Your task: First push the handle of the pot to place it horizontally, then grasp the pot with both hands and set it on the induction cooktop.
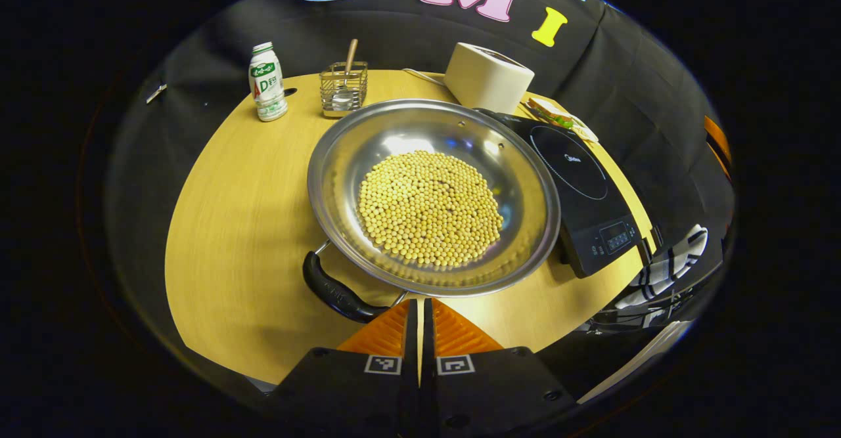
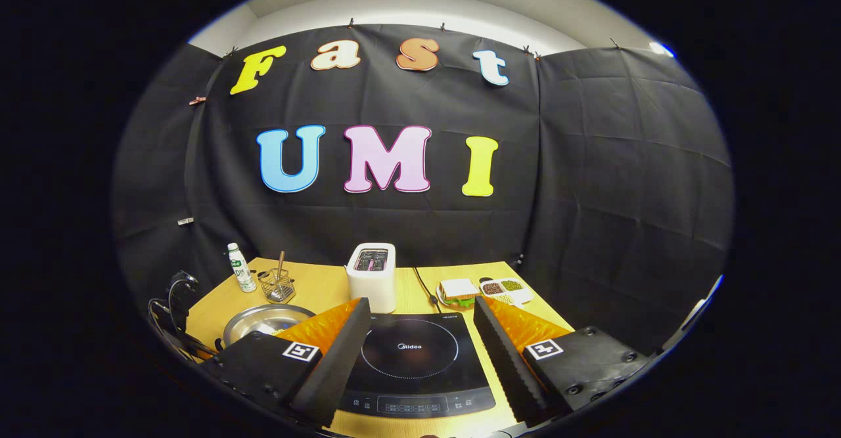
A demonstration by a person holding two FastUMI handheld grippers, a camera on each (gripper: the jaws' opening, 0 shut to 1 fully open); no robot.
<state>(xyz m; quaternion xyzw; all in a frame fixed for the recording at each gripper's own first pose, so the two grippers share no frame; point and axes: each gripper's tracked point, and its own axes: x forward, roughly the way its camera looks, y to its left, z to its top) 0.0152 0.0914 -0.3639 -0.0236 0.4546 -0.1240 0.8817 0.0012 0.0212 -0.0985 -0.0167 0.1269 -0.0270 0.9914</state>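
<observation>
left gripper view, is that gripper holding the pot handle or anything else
Nothing is held. The left gripper is shut with nothing between its fingers, just beside the pot's black handle. The right gripper is open above the induction cooktop.

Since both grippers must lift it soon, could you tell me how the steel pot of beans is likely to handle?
The pot looks stiff, and probably heavy, given its layer of beans. Its polished rim may be slippery. The loose beans would likely roll if it tilts, so lift it level.

Left gripper [image 1: 420,323] fingers pressed together, right gripper [image 2: 420,339] spread wide
</observation>
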